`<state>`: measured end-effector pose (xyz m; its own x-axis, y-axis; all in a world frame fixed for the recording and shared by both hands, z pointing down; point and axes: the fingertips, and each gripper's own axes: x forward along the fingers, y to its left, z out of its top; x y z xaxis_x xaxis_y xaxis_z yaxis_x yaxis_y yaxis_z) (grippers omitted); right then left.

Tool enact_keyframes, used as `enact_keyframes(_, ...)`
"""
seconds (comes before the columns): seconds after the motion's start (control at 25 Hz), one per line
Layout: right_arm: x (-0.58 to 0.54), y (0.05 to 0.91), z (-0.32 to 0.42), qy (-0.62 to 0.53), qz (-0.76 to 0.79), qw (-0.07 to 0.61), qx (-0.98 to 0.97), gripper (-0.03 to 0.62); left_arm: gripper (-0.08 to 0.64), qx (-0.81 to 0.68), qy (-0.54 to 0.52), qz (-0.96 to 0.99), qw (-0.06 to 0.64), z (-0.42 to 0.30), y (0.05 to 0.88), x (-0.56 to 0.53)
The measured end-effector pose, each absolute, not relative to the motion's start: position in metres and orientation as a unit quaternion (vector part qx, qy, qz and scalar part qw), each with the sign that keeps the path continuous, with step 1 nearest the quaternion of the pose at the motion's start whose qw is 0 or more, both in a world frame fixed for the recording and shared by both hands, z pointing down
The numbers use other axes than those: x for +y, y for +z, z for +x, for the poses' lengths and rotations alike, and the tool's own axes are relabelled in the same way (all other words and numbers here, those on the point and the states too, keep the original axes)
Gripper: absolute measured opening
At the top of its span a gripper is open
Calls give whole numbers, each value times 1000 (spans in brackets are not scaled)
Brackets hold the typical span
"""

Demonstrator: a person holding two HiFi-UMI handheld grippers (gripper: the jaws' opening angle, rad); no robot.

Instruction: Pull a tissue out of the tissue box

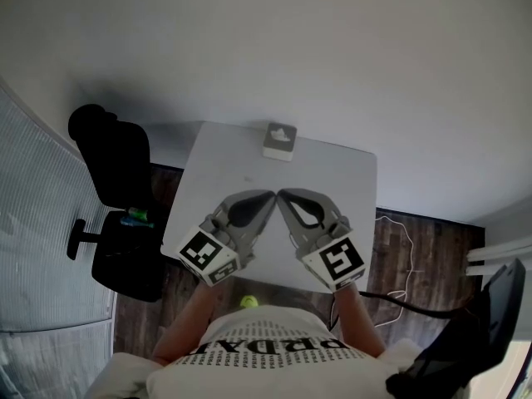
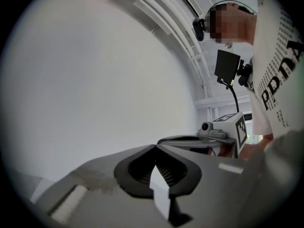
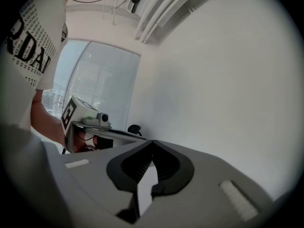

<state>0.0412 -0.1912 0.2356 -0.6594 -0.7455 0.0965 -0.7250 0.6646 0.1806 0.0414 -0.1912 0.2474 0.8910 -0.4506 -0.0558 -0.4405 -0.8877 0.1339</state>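
My left gripper point(image 1: 271, 195): grey, black-and-white square markers
My right gripper point(image 1: 282, 194): same grey, same markers
Flat rectangular table point(image 1: 332, 173): plain white
Small tissue box point(image 1: 280, 140): grey, white on top
Plank floor point(image 1: 424, 256): dark brown wood grain
Padded office chair point(image 1: 120, 156): black

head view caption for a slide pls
Left hand-held gripper and right hand-held gripper, both shut, tips close over white table; tissue box at its far edge.

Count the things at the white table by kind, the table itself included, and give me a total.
Table: 1
Tissue box: 1
Tongs: 2 (left tongs, right tongs)
Total: 4
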Motion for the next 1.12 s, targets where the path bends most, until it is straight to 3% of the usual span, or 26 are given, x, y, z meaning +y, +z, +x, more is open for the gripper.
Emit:
enact_keyframes(0.92, -240, 275, 102, -48, 397, 100, -911, 11, -9, -275, -9, 958, 78, 100, 288, -236)
enact_keyframes(1.12, -247, 284, 103, -40, 411, 108, -904, 73, -9, -275, -11, 958, 85, 95, 294, -239)
